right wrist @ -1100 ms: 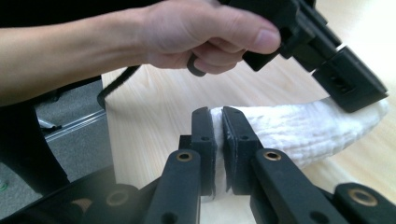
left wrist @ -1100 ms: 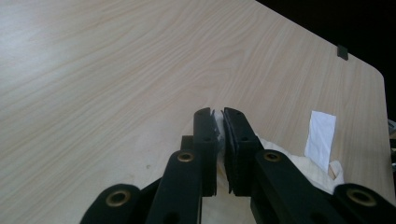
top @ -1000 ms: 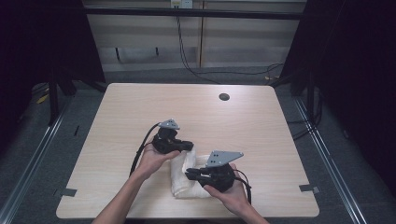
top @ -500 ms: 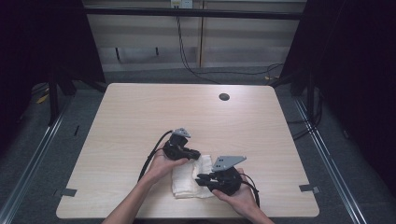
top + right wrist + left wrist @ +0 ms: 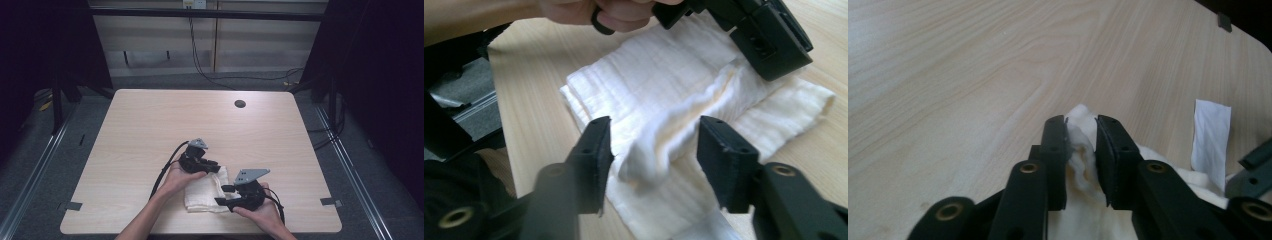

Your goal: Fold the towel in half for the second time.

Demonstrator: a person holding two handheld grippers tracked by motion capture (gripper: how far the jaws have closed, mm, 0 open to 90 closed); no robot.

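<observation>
Left gripper (image 5: 1081,135) moved right, jaws pinching cloth (image 5: 664,100) (right gripper (image 5: 654,145) wide).

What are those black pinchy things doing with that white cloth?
A person is working a folded white cloth on a wooden table with two hand-held tongs. The left tongs are pinched shut on a bunched-up corner of the cloth. The right tongs are open, with a raised fold of the cloth lying between the jaws, not gripped yet. It looks like folding or smoothing work.
</observation>
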